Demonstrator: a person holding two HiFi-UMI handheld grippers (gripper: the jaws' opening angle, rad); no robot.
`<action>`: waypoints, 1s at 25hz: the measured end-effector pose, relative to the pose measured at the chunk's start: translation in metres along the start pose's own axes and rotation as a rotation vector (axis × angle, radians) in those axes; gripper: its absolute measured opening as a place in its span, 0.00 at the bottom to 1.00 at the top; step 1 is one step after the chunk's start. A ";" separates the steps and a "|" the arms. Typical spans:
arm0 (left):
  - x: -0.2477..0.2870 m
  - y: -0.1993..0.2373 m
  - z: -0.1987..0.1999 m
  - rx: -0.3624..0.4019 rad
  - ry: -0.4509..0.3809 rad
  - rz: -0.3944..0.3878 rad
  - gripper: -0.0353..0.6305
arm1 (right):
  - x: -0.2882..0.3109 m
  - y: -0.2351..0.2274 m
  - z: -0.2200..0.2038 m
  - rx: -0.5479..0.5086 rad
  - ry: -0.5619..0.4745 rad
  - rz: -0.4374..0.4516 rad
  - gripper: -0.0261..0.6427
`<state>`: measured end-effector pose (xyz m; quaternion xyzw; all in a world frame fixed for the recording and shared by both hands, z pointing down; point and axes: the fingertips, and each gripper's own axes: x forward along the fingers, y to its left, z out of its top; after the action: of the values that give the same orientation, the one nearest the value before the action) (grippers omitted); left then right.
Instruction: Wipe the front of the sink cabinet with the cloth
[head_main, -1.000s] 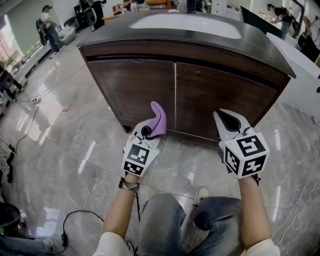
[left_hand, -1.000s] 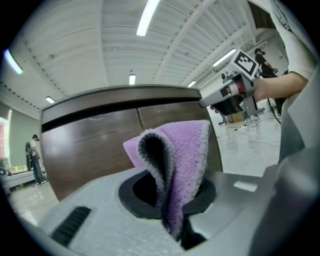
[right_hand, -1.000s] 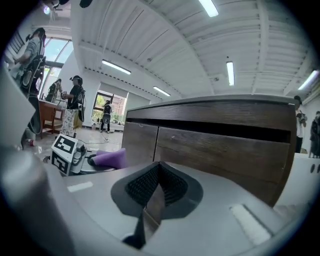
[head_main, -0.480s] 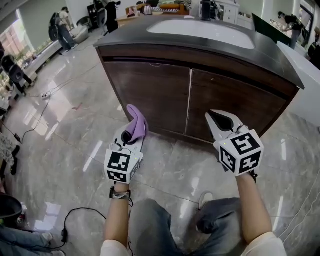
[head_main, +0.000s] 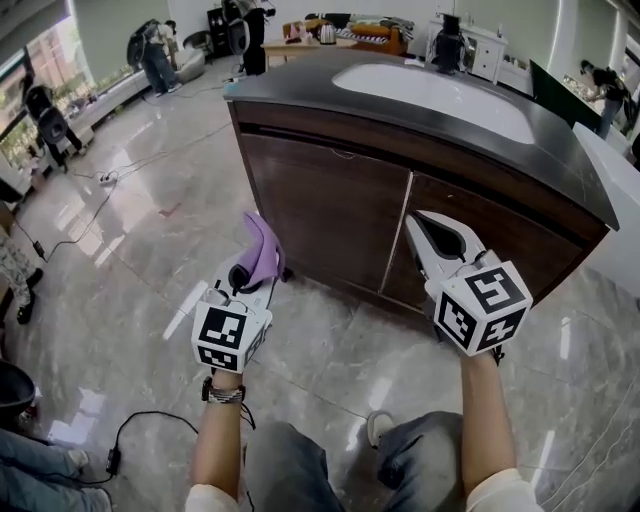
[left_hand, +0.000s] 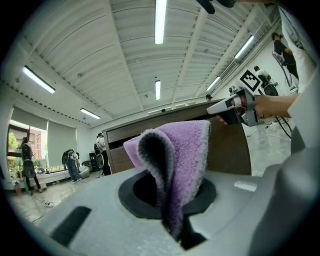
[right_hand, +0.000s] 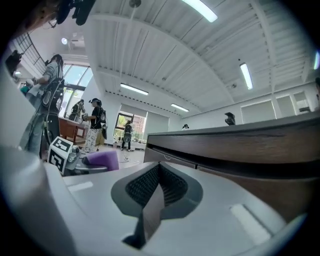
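A dark brown sink cabinet (head_main: 340, 215) with two doors and a black counter stands ahead of me. My left gripper (head_main: 250, 275) is shut on a purple cloth (head_main: 262, 248), which sticks up folded from its jaws just left of the cabinet's near corner, a little short of the left door. In the left gripper view the cloth (left_hand: 175, 165) fills the space between the jaws. My right gripper (head_main: 436, 236) is shut with nothing in it, held in front of the right door (head_main: 500, 250). The right gripper view shows its jaws (right_hand: 157, 192) meeting below the counter edge.
A white basin (head_main: 440, 90) is set in the counter. Cables (head_main: 130, 440) lie on the glossy marble floor at the left. People stand far back at the left (head_main: 155, 50). A white unit (head_main: 620, 200) flanks the cabinet on the right. My knees (head_main: 300, 470) are below.
The view has swung left, so the cabinet now lies more to the right. My left gripper with the cloth has drifted left, off the door front toward the cabinet's corner. The right gripper stays shut.
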<state>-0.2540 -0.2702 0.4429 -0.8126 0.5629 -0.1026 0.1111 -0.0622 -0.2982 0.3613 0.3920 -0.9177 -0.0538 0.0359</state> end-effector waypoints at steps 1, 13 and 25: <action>-0.001 0.003 0.006 0.006 -0.003 0.007 0.13 | 0.003 0.002 0.003 -0.025 0.004 0.005 0.05; -0.044 0.063 0.112 -0.062 -0.008 0.148 0.13 | 0.047 0.032 0.124 -0.116 -0.017 0.119 0.05; -0.051 0.123 0.350 -0.103 0.029 0.136 0.13 | 0.064 0.006 0.354 -0.089 0.048 0.173 0.05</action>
<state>-0.2791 -0.2411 0.0704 -0.7755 0.6229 -0.0773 0.0676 -0.1492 -0.3157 0.0126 0.3105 -0.9437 -0.0820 0.0796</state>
